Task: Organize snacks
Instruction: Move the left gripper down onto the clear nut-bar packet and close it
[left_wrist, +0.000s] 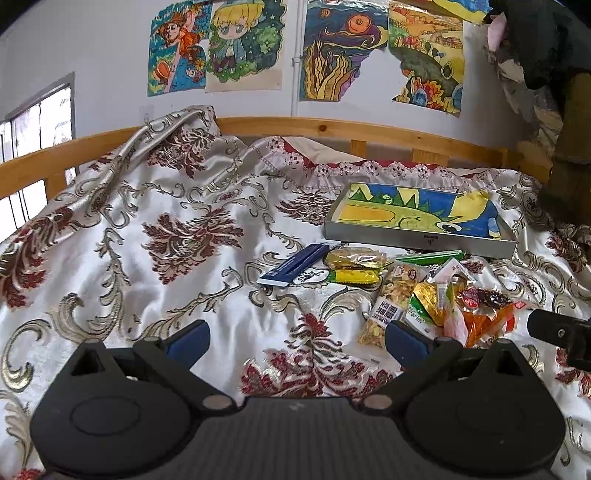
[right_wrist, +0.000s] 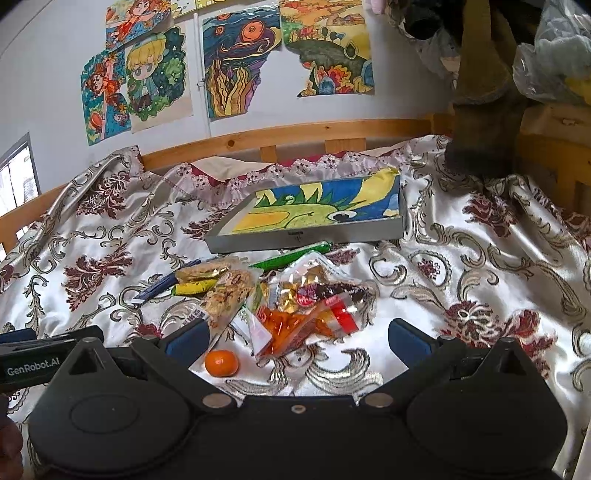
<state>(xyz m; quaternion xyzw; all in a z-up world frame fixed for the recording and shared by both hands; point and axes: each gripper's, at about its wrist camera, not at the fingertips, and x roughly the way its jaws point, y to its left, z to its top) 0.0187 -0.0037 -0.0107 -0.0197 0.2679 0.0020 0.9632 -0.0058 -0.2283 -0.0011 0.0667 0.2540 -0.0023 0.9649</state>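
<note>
A pile of wrapped snacks (left_wrist: 436, 291) lies on the patterned bedspread, in front of a shallow grey tray (left_wrist: 417, 242) lined with a coloured drawing. The pile also shows in the right wrist view (right_wrist: 295, 299), with the tray (right_wrist: 306, 240) behind it. A blue packet (left_wrist: 291, 266), a yellow bar (left_wrist: 354, 276), a nut bag (right_wrist: 225, 295) and a green stick pack (right_wrist: 291, 256) lie in the pile. A small orange (right_wrist: 221, 363) lies by my right gripper's left finger. My left gripper (left_wrist: 297, 338) is open and empty, left of the pile. My right gripper (right_wrist: 297, 338) is open and empty, just before the pile.
A wooden bed rail (left_wrist: 332, 127) runs behind the bedspread, with drawings on the wall (left_wrist: 221, 48) above. A dark post with hanging cloth (right_wrist: 484, 110) stands at the right. The other gripper's body shows at the left edge (right_wrist: 33, 354).
</note>
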